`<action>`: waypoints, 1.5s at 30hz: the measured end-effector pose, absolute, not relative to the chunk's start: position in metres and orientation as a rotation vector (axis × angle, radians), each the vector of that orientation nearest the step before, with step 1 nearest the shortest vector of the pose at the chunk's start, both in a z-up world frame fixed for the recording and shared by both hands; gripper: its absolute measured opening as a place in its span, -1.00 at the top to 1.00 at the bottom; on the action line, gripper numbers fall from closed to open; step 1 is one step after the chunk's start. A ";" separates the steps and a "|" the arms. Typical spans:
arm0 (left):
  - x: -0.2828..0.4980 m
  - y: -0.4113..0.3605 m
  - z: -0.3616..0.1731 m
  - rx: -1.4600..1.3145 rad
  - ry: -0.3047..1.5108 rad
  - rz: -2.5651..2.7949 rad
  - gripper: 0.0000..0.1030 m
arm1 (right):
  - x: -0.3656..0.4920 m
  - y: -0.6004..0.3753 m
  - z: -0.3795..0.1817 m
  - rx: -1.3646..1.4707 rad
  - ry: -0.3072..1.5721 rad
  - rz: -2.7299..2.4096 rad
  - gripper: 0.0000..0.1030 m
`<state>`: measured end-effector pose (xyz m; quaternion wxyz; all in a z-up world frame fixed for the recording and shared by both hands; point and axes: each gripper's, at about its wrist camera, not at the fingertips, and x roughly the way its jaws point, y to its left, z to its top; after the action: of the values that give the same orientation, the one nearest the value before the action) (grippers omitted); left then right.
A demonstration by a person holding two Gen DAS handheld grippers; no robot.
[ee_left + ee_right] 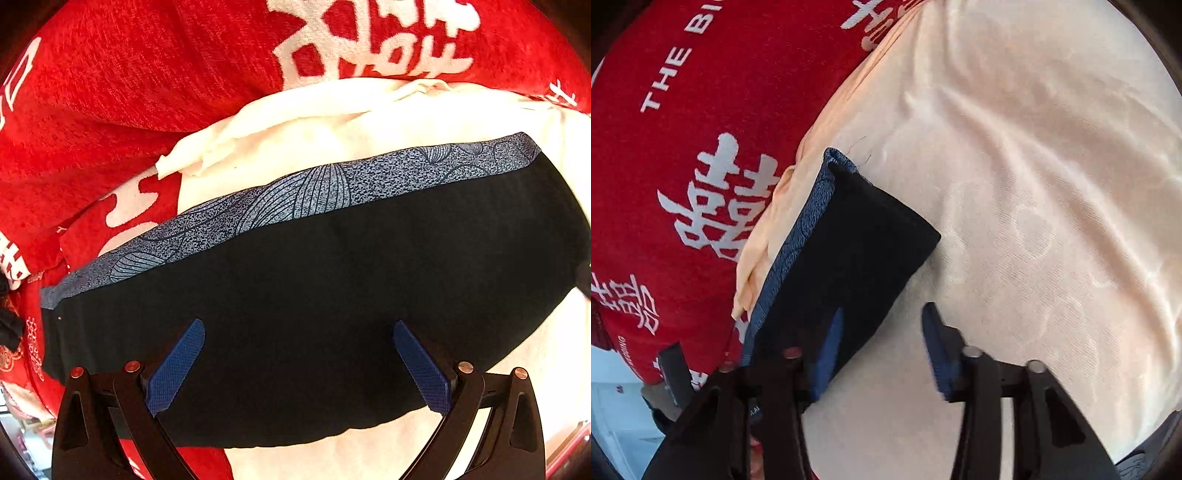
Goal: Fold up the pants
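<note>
Cream bedding [1015,177] carries the pants [314,295], already folded compact near its red-blanket [129,81] edge. Left gripper [297,363] is held wide, right gripper [882,350] parted, both empty.

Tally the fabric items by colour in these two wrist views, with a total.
Black folded pants with blue-grey patterned band: 1
Cream sheet: 1
Red blanket with white characters: 1
Total: 3
</note>
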<state>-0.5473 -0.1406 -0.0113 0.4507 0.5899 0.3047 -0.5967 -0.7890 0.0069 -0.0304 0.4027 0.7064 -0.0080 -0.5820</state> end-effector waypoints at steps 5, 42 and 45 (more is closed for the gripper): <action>-0.544 -0.144 -0.028 1.436 0.786 -1.480 -1.00 | -0.789 -0.011 -0.015 1.692 -0.009 -1.470 0.84; -0.537 -0.128 -0.029 1.414 0.790 -1.538 -1.00 | -0.803 0.019 -0.063 1.812 -0.221 -1.279 0.07; -0.537 -0.127 -0.028 1.415 0.788 -1.541 -1.00 | -0.796 0.025 -0.078 1.852 -0.327 -1.265 0.07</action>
<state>-0.5373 -0.1271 -0.0280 0.4379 0.5690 0.3170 -0.6197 -0.7962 0.0251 -0.0776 0.4238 0.7402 -0.1309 -0.5054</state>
